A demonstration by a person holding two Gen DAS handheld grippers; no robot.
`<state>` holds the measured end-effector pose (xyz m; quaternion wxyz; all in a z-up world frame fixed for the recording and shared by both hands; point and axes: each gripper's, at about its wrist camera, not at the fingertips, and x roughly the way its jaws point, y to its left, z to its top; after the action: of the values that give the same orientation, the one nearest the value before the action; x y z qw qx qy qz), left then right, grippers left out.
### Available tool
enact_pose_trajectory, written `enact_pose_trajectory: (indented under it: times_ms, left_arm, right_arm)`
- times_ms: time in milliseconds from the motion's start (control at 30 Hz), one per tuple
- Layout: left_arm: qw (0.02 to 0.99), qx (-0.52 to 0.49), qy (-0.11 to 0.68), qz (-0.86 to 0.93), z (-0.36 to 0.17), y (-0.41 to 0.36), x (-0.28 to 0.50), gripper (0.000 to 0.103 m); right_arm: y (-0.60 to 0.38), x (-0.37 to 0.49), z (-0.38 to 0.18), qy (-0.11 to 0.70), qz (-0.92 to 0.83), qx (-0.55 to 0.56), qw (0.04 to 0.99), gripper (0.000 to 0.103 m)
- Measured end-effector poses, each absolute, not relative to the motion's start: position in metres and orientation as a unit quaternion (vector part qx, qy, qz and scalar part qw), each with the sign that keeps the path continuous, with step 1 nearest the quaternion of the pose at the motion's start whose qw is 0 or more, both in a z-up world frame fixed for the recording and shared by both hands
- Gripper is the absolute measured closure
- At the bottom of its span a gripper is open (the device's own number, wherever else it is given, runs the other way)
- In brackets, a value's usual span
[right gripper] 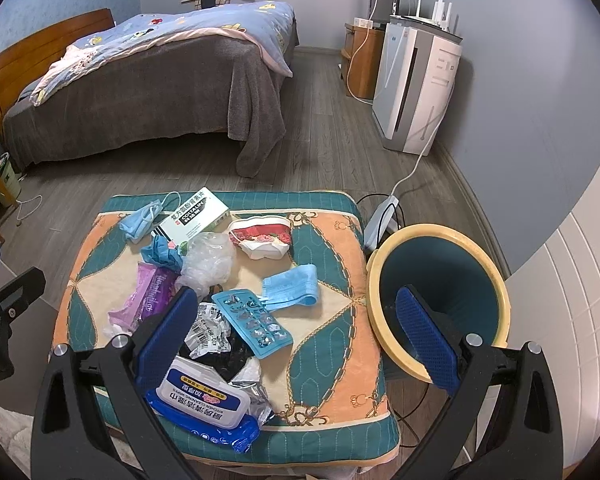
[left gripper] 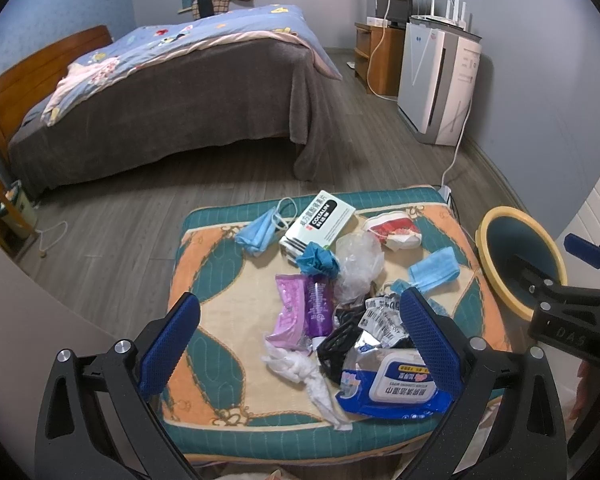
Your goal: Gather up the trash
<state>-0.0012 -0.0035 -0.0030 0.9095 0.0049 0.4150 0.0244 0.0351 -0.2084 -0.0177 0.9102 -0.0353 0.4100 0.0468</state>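
Both hand-held grippers, left (left gripper: 300,344) and right (right gripper: 296,332), gape empty; the wipes pack (right gripper: 204,404) at the cushion's (right gripper: 332,344) near edge looks soft, slippery—pinch its stiff lid.

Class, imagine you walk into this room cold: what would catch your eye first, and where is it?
First, the heap of trash on the patterned cushion: a wipes pack at the near edge, a blister pack mid-pile, blue masks further back. Next, the yellow-rimmed bin just right of the cushion. Both grippers, left and right, hang open over it.
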Motion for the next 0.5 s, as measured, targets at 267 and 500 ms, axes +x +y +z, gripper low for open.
enact_pose_trajectory:
  times_ms: [267, 500]
  left_arm:
    - [0.909, 0.005, 0.415, 0.024, -0.0028, -0.0039, -0.0009, 0.004]
    - [0.909, 0.006, 0.416, 0.025, -0.0039, -0.003, -0.0008, 0.004]
  right_arm:
    - [-0.2083, 0.0352, -0.0177, 0.41, 0.047, -0.036, 0.91, 0.005]
    - [-0.2079, 0.0351, -0.0177, 0.41, 0.046, -0.036, 0.91, 0.005]
